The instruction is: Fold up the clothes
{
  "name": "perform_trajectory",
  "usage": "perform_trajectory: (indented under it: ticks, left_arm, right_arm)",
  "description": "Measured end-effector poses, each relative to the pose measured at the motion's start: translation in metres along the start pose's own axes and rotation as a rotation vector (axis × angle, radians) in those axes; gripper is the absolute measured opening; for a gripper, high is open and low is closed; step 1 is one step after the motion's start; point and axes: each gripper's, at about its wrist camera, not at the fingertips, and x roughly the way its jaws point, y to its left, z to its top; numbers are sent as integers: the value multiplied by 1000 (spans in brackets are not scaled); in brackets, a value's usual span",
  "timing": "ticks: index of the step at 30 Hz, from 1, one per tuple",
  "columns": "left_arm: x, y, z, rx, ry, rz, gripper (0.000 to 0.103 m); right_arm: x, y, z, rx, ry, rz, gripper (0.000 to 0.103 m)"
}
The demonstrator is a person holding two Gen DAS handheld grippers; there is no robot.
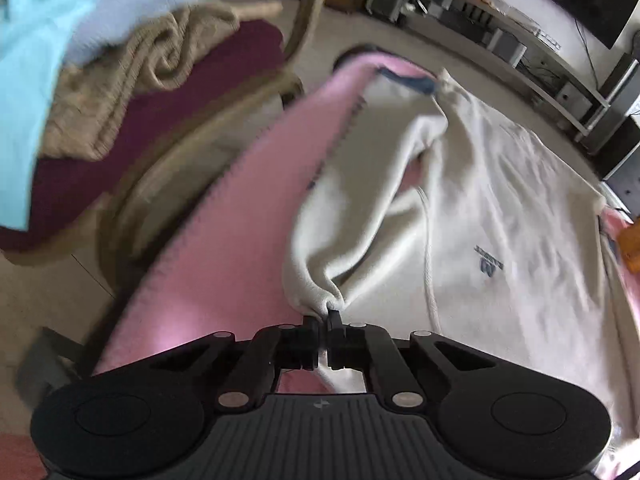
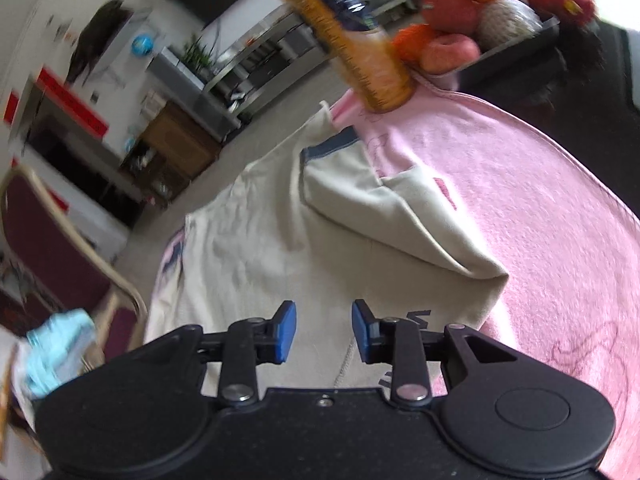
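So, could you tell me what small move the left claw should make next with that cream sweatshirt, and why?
Probably carry the pinched fold across toward the garment's middle. The left claw is shut on a bunched edge of the cream sweatshirt, which lies spread on the pink cloth, and one sleeve already lies folded inward. The right claw hangs open over the fabric, gripping nothing.

The tall orange-and-navy printed bottle (image 2: 344, 32) is blurred and cut off by the top edge, its label unreadable. The small navy logo on the cream sweatshirt (image 1: 490, 266) is too smeared to read. The pile of pale blue and tan knit clothes (image 1: 100, 52) runs out of frame, motion-blurred.
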Motion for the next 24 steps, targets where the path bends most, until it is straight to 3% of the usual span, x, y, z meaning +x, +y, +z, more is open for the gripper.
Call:
perform_trajectory:
  ticks: [3,5,8,14,18,24]
  left_arm:
    - [2,-2,2,42,5,37,17]
    - [2,3,2,28,5,72,32]
    - [-8,13,0,-13,-14,79,38]
    - [-22,26,-11,-69,16,-22,44]
    - [-10,15,-12,-58,42,-35,43]
    - [-1,-1,-11,-14,8,-35,39]
  right_arm:
    - [4,9,-4,-73,24,-19,34]
    - [7,12,-5,-104,37,-29,35]
    - [4,10,-6,-104,24,-47,38]
    - [-6,-29,4,109,-20,-76,40]
    - [-8,-60,6,265,-24,-118,39]
    - [-2,-87,6,391,-4,-192,33]
